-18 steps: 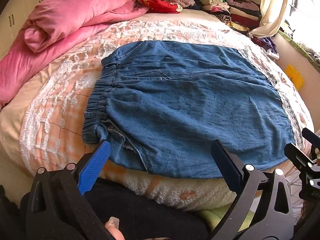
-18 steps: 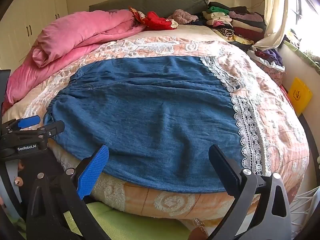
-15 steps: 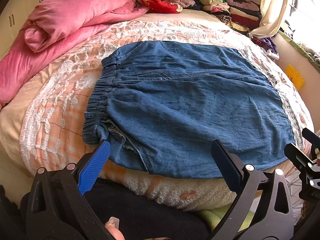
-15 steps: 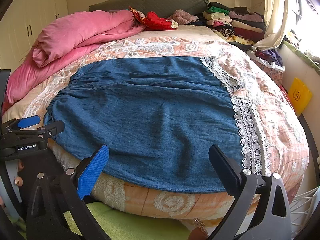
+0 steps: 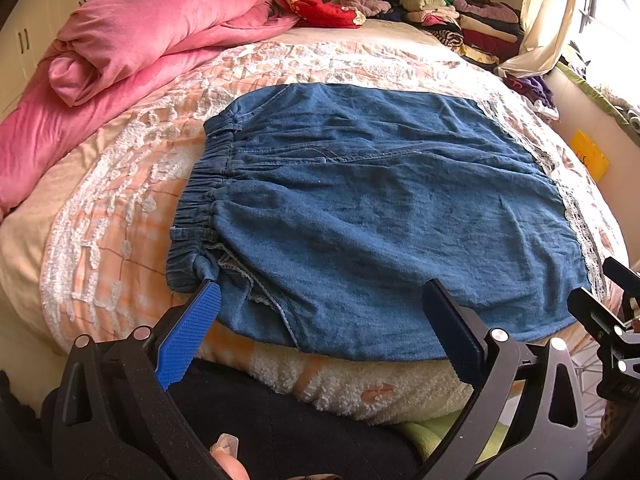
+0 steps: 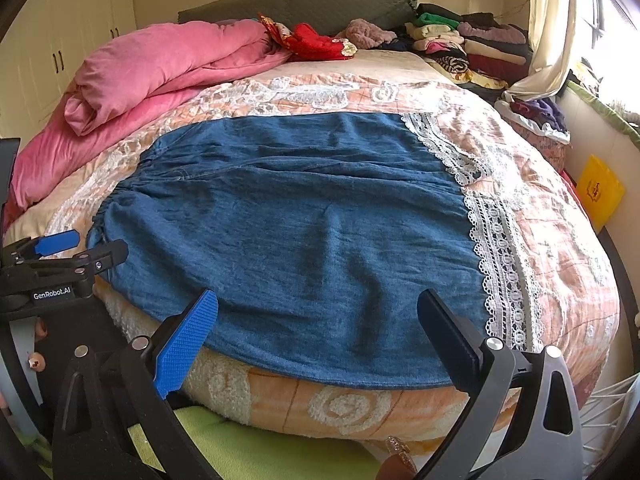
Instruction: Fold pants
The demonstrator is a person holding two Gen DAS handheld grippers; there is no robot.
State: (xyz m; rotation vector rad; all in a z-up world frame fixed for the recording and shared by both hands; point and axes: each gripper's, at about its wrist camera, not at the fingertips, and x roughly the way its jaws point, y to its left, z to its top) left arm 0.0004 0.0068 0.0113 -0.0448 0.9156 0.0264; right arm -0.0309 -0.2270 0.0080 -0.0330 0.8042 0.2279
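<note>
Blue denim pants (image 5: 368,208) (image 6: 304,236) lie spread flat on the bed, elastic waistband (image 5: 200,200) to the left, lace-trimmed hem (image 6: 500,264) to the right. My left gripper (image 5: 320,304) hovers open over the near edge by the waistband corner, nothing between its fingers. Over the pants' near edge toward the hem end, my right gripper (image 6: 316,308) stands open and holds nothing. Each gripper shows at the side of the other's view: the left gripper (image 6: 60,256), the right gripper (image 5: 608,312).
The bed wears a peach quilt (image 5: 120,184) with white lace patterns. A pink duvet (image 5: 132,40) is bundled at the back left. Folded clothes (image 6: 460,48) are stacked at the back right, with a red cloth (image 6: 316,42) by the headboard. A yellow bag (image 6: 600,196) leans by the wall.
</note>
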